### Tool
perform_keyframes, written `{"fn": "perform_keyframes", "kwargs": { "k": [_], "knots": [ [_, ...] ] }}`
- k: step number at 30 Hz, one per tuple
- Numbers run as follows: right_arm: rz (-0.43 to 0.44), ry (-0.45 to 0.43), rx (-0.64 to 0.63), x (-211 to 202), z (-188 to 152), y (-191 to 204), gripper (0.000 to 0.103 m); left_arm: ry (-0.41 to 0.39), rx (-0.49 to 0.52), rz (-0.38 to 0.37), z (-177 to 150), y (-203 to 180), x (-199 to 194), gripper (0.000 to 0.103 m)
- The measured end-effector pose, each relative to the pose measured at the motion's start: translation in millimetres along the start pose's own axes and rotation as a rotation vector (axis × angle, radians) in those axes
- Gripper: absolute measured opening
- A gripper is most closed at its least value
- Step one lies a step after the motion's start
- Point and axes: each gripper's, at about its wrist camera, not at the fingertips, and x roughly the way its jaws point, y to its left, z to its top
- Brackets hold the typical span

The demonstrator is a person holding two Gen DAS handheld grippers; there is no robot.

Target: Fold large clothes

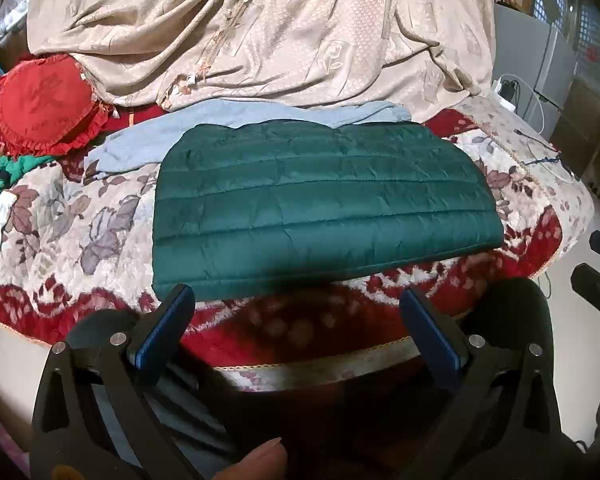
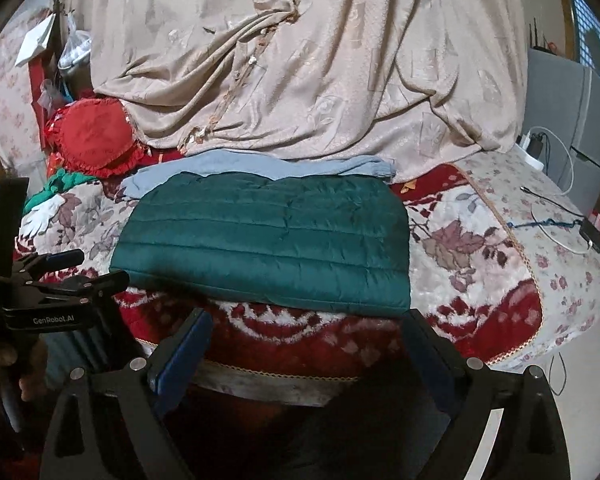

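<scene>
Green quilted jacket [image 1: 320, 208] lies folded just beyond both wide, empty claws [image 1: 296, 304] [image 2: 308, 328]

Black left gripper [image 1: 296, 308], blue jaws, silver screws, "GenRobot.AI" lettering.

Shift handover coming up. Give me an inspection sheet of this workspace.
Surface: floral bedspread, red and cream.
Job's things: green quilted jacket folded flat; pale blue garment lying partly beneath it.
Clutter: red frilled cushion; beige draped cloth behind.
Grippers: left claw open, empty; right claw open, empty.
Cables: white cable and phone at the bed's right edge.
Surroundings: grey cabinet.
</scene>
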Motion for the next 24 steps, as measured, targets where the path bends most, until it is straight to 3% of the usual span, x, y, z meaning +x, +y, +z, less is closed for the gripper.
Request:
{"fn": "perform_keyframes", "kwargs": {
  "k": [24],
  "knots": [
    [-0.02, 0.042, -0.018, 23, -10, 0, 0.093, 0.028, -0.002, 0.009, -8, -4, 12, 0.103]
  ]
}}
